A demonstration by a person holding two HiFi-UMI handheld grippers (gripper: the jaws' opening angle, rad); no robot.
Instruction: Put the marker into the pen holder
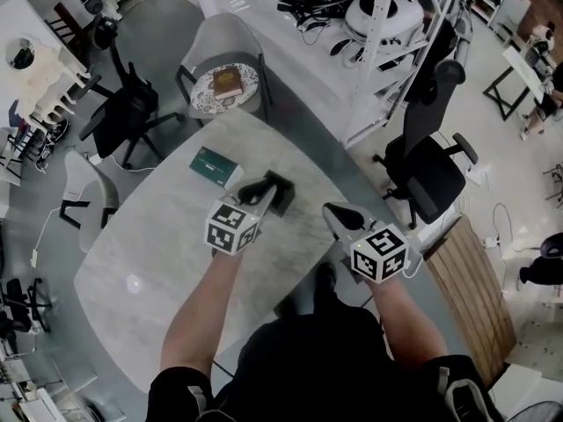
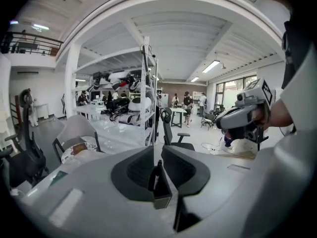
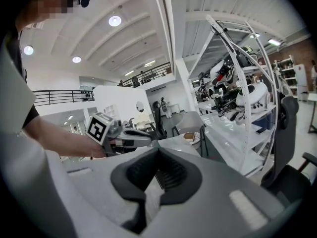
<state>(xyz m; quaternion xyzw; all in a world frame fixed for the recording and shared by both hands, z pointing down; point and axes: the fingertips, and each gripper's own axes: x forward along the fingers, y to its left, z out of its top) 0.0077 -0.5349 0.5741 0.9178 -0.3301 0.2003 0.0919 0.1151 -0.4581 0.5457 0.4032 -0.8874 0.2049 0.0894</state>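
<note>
- The pale marbled oval desk (image 1: 149, 253) carries the pen holder near its far right edge.
- A black office chair (image 1: 431, 170) stands on the floor well to the right of the pen holder, off the desk.
- A grey shell chair (image 1: 220, 38) stands beyond the pen holder, past the desk's far end. A patterned cushion lies on its seat, with a brown book (image 1: 227, 82) on top.
- The right tongs (image 3: 158, 150) hover to the right of the pen holder, on its near side and apart from it. Their tips meet and they hold nothing.
- The left tongs (image 2: 153, 152) are just on the near side of the pen holder, pointing at it from slightly above. Their tips stand a narrow slit apart. Nothing is gripped, and the holder shows through the gap.
- A flat green box (image 1: 214, 165) lies on the desk to the left of the pen holder, near it but not touching.
- The pen holder (image 1: 283, 193) is a small dark square box standing upright on the desk.
- The marker (image 2: 156, 176) is a dark slender stick standing inside the pen holder. It leans a little, and its top pokes above the rim, clear of both tongs.
</note>
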